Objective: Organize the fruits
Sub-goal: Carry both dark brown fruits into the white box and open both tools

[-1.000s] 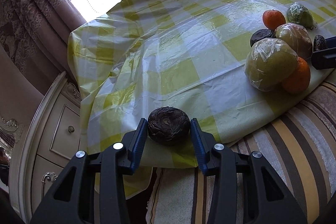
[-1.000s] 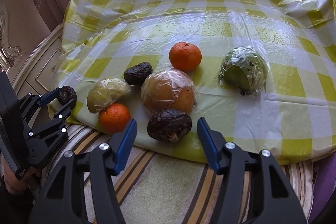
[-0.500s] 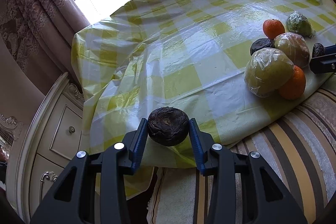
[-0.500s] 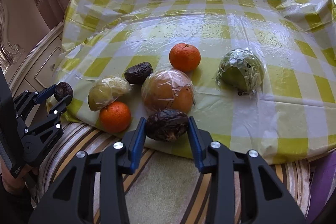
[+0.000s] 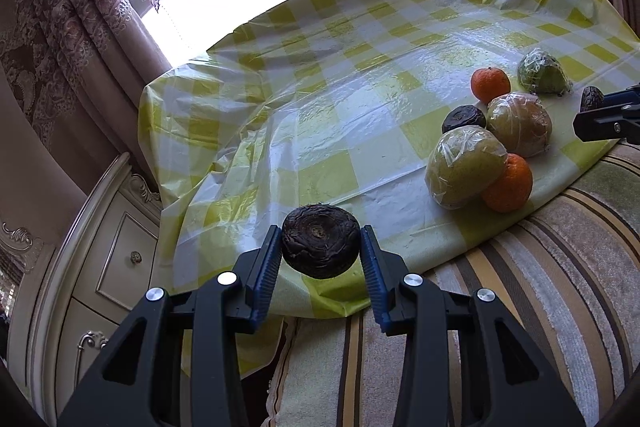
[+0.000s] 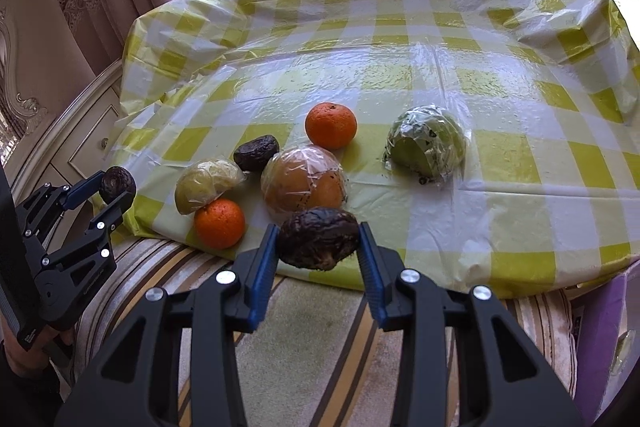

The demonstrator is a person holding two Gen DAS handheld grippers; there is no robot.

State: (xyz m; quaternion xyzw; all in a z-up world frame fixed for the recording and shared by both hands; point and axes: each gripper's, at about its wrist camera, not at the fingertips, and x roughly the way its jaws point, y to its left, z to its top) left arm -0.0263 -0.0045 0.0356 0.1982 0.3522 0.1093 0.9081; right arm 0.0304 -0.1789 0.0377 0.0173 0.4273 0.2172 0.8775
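A yellow-and-white checked tablecloth under glossy clear plastic covers the table, its near edge hanging over a striped rug. A cream cabinet with carved trim stands at the left of the table, and patterned curtains frame a bright window behind it.

On the cloth near the front edge sits a loose cluster of fruit. The largest is a brownish-orange fruit in plastic wrap, in the middle. Well apart to its right lies a green fruit in crinkled wrap. To the left is a yellow-green wrapped fruit, touching an orange just in front of it. A second orange sits behind the middle fruit, and a dark wrinkled fruit lies between the yellow-green one and the brownish one.

The right gripper is closed partway onto a dark, shrivelled fruit, both blue pads pressing its sides; the fruit hangs at the table's front edge, just in front of the brownish wrapped fruit.

The left gripper likewise clamps a round, blackish, wrinkled fruit between its pads, stem scar facing the camera, over the cloth's front-left corner, well apart from the cluster.
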